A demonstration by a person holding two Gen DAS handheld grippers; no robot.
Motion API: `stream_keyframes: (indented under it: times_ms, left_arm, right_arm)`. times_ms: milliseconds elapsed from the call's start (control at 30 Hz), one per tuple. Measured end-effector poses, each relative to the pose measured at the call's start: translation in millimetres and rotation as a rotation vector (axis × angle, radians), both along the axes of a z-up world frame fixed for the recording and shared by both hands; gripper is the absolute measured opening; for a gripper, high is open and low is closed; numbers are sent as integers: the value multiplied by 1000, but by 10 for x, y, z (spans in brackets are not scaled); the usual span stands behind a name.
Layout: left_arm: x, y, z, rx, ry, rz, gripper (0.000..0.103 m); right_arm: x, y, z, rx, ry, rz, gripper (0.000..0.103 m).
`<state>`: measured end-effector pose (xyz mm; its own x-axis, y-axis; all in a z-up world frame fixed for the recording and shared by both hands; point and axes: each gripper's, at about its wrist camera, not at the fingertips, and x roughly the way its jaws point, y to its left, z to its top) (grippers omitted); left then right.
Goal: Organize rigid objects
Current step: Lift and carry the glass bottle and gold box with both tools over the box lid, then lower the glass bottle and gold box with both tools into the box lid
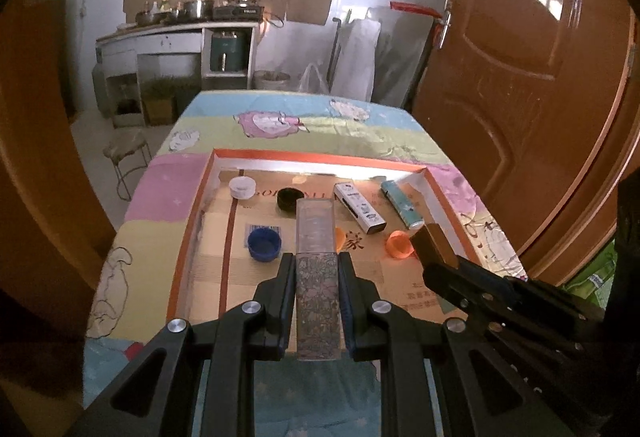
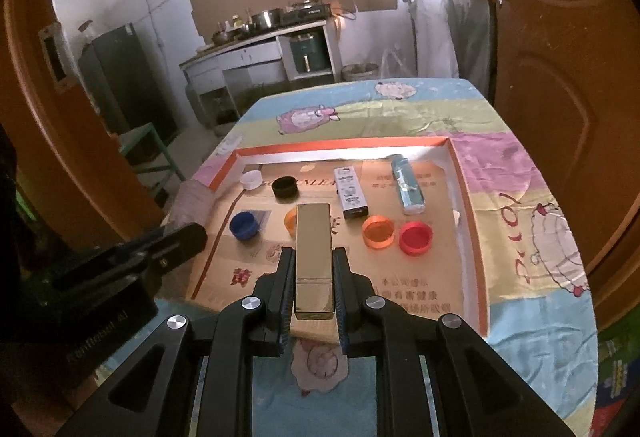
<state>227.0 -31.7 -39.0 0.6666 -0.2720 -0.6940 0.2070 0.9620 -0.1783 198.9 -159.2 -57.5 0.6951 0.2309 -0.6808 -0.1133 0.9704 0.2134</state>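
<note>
Over a counter with a cartoon cloth and an orange-rimmed tray of caps, the left gripper fingers are clamped on a patterned clear-topped box jutting forward between them, the right gripper fingers likewise on a gold box

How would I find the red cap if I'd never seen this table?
Look for the shallow cardboard tray with the orange rim on the cartoon-sheep tablecloth. Along its right side, nearer the camera than the pale blue tube, sits the round red plastic cap. It touches the round orange plastic cap on its left, and it is the only red one.
</note>
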Motion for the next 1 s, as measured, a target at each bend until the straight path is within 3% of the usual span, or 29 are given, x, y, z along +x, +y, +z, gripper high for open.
stream_keyframes:
  times_ms: [200, 700, 1000]
  left_arm:
    - [203, -51, -200, 2, 68, -22, 20]
    - [443, -161, -502, 47, 139, -22, 20]
    - [518, -183, -671, 63, 181, -25, 20]
  right_arm:
    - [223, 18, -190, 1, 46, 9, 18]
    - [486, 26, -523, 14, 119, 25, 18]
    - [578, 50, -652, -30, 140, 27, 18]
